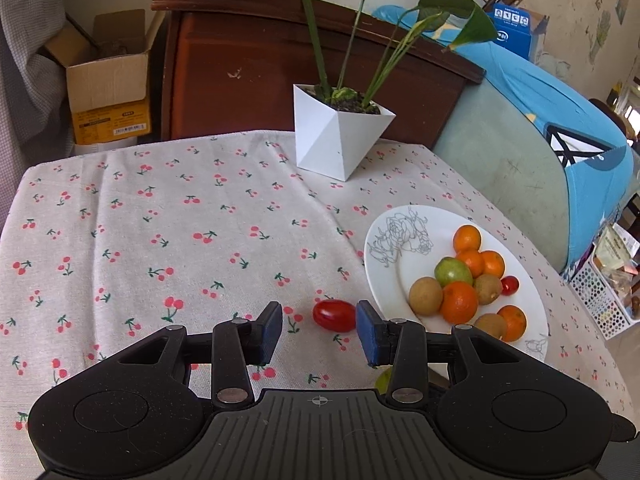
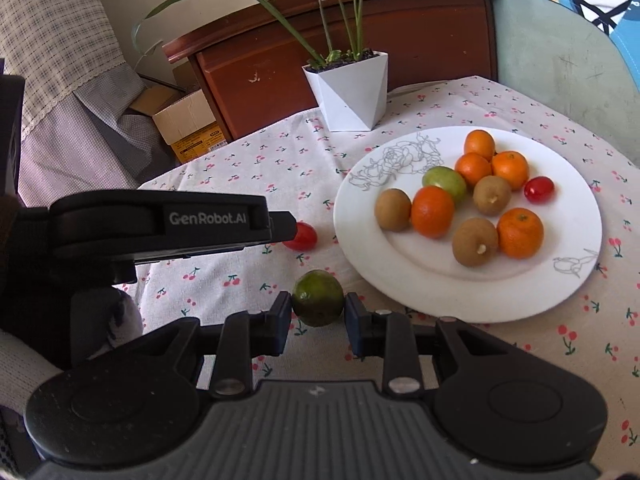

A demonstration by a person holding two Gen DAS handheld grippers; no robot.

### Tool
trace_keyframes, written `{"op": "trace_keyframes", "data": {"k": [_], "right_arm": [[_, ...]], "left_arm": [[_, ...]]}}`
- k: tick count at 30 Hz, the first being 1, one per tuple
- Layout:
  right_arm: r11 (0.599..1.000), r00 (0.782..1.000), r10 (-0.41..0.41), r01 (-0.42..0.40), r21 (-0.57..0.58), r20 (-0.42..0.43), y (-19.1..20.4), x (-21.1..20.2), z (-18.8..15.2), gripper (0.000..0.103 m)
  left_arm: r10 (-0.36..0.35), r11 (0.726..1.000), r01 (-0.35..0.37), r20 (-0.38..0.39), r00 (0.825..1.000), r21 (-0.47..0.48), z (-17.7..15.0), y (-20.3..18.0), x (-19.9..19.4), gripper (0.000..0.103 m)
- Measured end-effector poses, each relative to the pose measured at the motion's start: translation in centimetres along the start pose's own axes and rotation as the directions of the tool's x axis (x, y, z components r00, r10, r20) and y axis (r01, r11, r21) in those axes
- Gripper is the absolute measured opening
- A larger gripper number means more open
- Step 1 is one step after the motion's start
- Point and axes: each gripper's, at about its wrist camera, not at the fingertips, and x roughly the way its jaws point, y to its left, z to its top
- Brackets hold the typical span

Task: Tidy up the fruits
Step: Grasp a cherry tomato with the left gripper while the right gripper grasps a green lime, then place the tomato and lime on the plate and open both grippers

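A white plate holds several oranges, kiwis, a green fruit and a cherry tomato. On the cloth left of the plate lies a loose cherry tomato. My left gripper is open, and this tomato sits at its fingertips, close to the right pad and untouched. My right gripper is shut on a green lime just below the plate's near-left rim, with a pad pressing each side.
A white faceted planter stands at the back of the cherry-print tablecloth. Behind are a wooden headboard, a cardboard box and a blue-covered chair. A person's sleeve shows at lower left.
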Motion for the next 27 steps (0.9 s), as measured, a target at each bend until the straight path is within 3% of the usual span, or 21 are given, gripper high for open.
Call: {"op": "trace_keyframes", "data": {"k": [15, 18, 20, 27], "right_arm": [[0.999, 1.000, -0.004, 0.004, 0.048, -0.002, -1.2, -0.4, -0.1, 0.029], [0.999, 1.000, -0.005, 0.005, 0.052, -0.001, -1.3, -0.5, -0.1, 0.029], [0.998, 1.000, -0.006, 0.006, 0.055, 0.001, -1.4, -0.5, 0.0, 0.029], [0.999, 1.000, 0.004, -0.005, 0.049, 0.016, -1.3, -0.8, 0.1, 0.029]], "left_arm": [[0.023, 0.998, -0.023, -0.001, 1.000, 0.057, -0.5, -1.5, 1.9, 0.038], [0.029, 0.997, -0.030, 0.006, 1.000, 0.070, -0.6, -1.7, 2.0, 0.035], [0.027, 0.997, -0.027, 0.005, 1.000, 0.069, -0.6, -1.7, 2.0, 0.028], [0.024, 0.998, -0.025, 0.017, 1.000, 0.062, -0.5, -1.7, 1.7, 0.027]]}}
